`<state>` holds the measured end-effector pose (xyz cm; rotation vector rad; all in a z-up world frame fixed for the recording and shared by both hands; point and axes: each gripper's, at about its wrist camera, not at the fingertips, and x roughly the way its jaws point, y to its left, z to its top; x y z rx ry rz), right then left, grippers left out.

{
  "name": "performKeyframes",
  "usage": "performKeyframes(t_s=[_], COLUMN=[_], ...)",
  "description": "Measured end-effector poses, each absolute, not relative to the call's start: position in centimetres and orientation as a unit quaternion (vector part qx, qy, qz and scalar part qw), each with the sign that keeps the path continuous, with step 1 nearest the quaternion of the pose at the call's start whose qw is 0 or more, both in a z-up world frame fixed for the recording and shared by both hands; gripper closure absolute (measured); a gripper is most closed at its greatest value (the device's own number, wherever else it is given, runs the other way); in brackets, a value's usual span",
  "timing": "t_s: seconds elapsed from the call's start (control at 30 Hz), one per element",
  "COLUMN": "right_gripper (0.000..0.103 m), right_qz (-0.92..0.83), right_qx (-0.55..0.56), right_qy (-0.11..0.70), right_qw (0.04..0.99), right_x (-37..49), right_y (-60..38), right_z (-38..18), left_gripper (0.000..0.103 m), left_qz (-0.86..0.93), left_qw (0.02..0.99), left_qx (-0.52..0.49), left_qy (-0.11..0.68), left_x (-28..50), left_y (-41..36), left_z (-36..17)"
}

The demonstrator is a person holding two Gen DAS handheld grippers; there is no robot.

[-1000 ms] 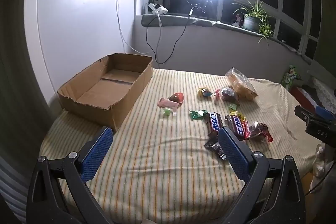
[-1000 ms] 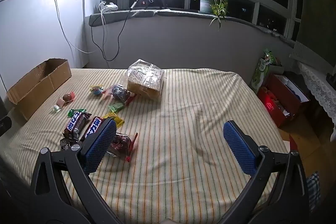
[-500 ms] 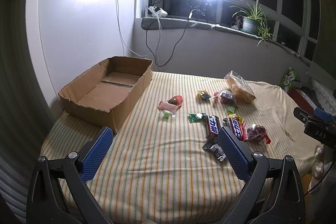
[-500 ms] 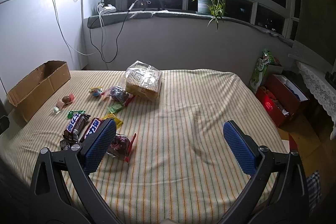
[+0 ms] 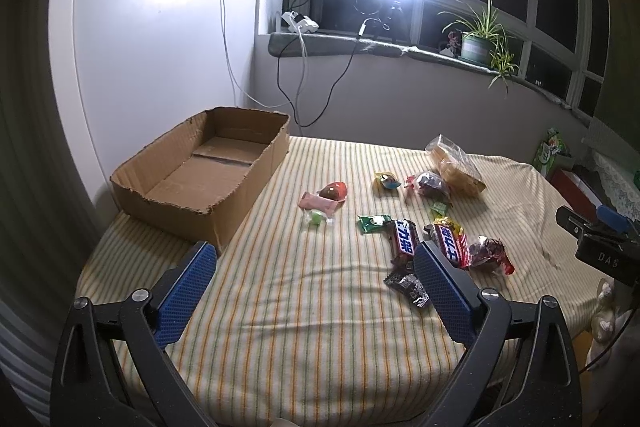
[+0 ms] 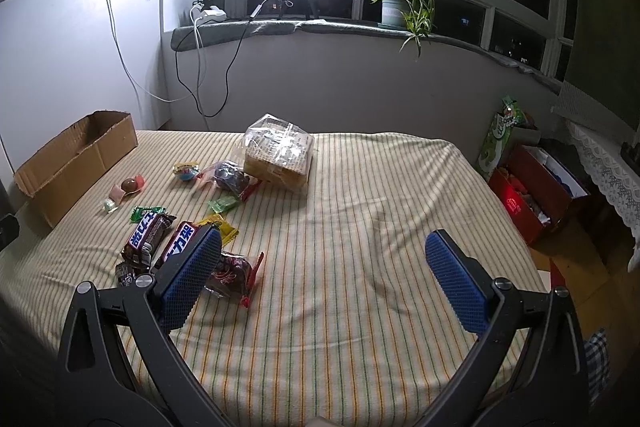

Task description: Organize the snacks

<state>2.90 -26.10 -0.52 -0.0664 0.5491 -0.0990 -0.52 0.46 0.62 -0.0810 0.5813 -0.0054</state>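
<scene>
Striped bed (image 5: 304, 307) below us: our left gripper (image 5: 316, 287) and right gripper (image 6: 320, 275) hover spread wide, empty, above snacks (image 5: 404, 239).

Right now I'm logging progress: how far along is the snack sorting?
Nothing looks done: the cardboard box holds nothing. Nothing is in hand: the left gripper and right gripper are open and hold nothing. Left: all snacks on the striped cloth, including the chocolate bars and the clear cracker bag.
</scene>
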Motion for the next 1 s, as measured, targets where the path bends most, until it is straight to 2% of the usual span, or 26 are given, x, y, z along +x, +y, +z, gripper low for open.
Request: performKeyframes(t_s=[1.0], right_gripper=[0.0], right_qz=[-0.047], right_qx=[-0.034], right_qy=[0.272], right_qw=[0.96], right_x=[2.75], right_y=[-25.89], right_z=[-0.67], left_gripper=[0.004], left_qz=[-0.006], left_qw=[0.957], left_qx=[-0.04], left_qy=[0.288], left_x=[-0.68], left_y=[-0.08], left_z=[0.63])
